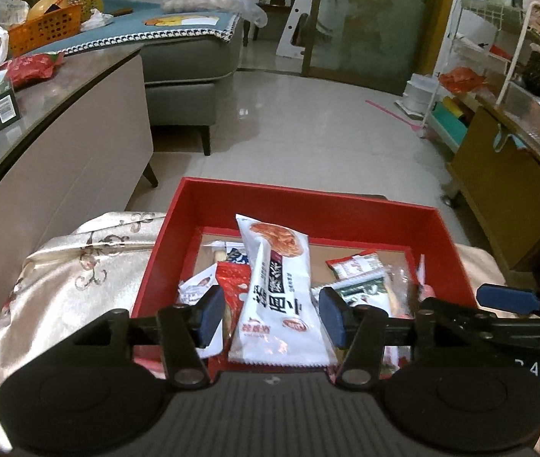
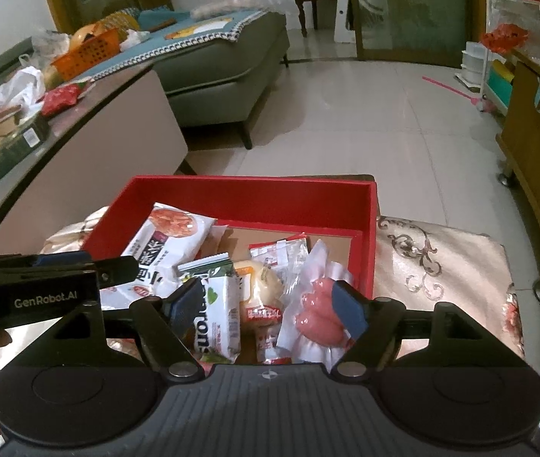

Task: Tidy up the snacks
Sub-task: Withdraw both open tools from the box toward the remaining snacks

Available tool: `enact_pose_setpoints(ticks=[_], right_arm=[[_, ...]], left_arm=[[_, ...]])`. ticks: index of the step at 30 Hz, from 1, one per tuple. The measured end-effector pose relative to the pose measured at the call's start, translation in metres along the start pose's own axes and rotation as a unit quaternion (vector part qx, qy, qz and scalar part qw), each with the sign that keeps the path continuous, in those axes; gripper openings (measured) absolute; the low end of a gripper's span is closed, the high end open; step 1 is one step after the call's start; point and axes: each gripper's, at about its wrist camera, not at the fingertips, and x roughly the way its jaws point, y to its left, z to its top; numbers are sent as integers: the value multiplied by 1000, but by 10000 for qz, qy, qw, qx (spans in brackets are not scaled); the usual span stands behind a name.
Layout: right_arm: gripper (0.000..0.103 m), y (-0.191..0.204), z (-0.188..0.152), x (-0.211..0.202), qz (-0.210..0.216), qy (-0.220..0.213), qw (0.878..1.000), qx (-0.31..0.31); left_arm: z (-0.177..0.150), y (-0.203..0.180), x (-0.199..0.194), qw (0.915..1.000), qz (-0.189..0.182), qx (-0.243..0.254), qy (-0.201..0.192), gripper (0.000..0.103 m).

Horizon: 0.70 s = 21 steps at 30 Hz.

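Snack packets are gathered in a red box [image 1: 346, 205] on a cloth-covered stand, with both grippers poised above them.

The left gripper [image 1: 271, 314] is held with its jaws spread on either side of a long white packet [image 1: 275, 293], which lies on top of the pile with no pad seen touching it. The right gripper [image 2: 266, 306] is likewise spread over a green-and-white packet [image 2: 218, 312], a pale bun packet [image 2: 262, 297] and a clear pouch of pink sausage [image 2: 317, 316]. The packets are judged light, soft and slippery, their contents easily crushed. The white packet is best taken across its narrow middle or by a crimped end seam, with gentle pressure.
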Motion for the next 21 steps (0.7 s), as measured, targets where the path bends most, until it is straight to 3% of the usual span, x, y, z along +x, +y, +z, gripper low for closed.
enact_pose_setpoints(ticks=[3,12,21], right_arm=[[81,0,-5,-12,27,-17,10000,-34],[83,-10,-32,-47,-69,103,9998,-121],[86,-30,-61,-77,-224,224,9995,14]], left_arm=[[-6,0,-11,10000,-42,46,-40,54],[-37,-19,-40,9991,-294,276,87,54],[-89,-50,-56,9934,-727,528,710,54]])
